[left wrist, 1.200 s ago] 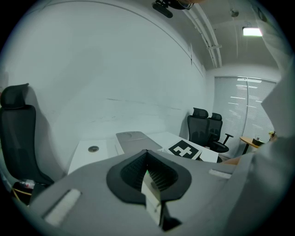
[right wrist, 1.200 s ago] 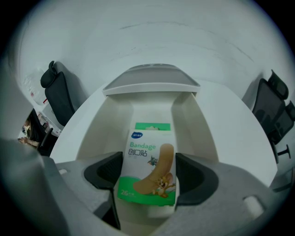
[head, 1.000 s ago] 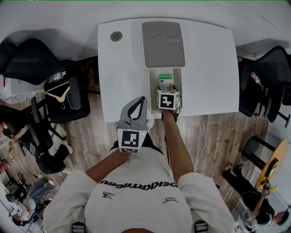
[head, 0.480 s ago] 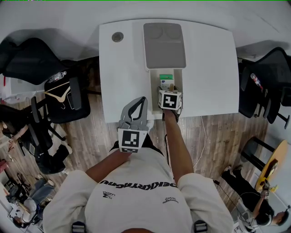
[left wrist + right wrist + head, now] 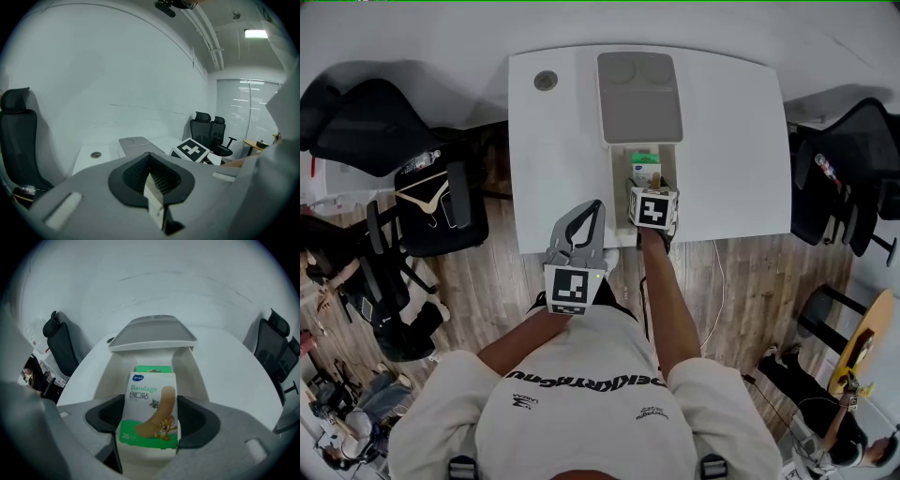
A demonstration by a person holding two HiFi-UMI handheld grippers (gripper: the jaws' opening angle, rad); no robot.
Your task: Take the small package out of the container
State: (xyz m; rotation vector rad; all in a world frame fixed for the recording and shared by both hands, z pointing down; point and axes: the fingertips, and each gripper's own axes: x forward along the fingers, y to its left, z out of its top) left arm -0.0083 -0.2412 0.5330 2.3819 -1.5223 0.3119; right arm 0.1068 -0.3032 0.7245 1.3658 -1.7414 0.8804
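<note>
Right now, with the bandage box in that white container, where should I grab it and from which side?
Take the bandage box by its two narrow side edges, coming in from the near end of the container. It is flat, its broad printed face toward that end, and those edges are free. The right gripper has its jaws against both edges.

Right tool (image 5: 649,190) at package (image 5: 645,170) in container (image 5: 620,180)

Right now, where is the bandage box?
In the right gripper view, the bandage box is clamped between the right gripper's jaws, at the white container's near end.
</note>
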